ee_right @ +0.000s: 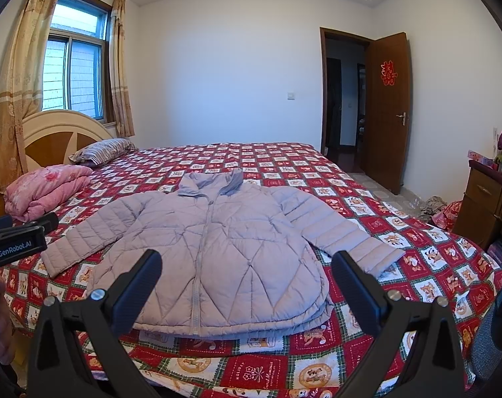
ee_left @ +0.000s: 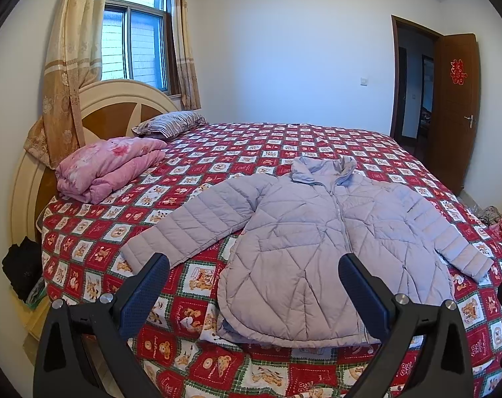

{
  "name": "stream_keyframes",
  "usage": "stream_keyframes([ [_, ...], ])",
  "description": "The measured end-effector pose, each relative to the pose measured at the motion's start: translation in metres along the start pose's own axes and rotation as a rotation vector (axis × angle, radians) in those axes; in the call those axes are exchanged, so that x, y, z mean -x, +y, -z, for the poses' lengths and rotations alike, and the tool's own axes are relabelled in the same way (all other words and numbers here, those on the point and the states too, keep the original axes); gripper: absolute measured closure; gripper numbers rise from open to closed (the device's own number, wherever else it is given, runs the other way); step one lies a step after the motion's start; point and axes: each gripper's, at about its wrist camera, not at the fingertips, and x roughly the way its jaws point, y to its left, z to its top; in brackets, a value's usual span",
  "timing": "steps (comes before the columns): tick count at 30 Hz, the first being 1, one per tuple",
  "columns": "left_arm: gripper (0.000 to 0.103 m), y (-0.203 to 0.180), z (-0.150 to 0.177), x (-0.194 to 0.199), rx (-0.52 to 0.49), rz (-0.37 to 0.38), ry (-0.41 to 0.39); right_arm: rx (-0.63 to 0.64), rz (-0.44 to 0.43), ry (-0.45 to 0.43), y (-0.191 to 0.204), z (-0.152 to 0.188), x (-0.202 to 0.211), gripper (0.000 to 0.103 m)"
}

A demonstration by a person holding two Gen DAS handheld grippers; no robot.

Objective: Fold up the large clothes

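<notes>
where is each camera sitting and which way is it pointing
Left wrist: sits on the left gripper by the bed's near edge, looks across the bed over the jacket; its own two open fingers show.
Right wrist: sits on the right gripper, a little further right, facing the same way; its open fingers, the left gripper's body at the left edge and part of a hand show.
Shared: jacket, bed, pink blanket, window, door.
</notes>
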Motion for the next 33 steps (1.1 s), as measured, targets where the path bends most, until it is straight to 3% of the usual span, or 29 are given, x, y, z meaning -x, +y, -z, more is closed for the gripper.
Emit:
stream_keyframes([
  [33,0.001,0.0004,-0.001,0.0018,-0.001,0.001,-0.008,0.0,-0.008,-0.001,0.0011,0.0025,-0.0007,0.0],
])
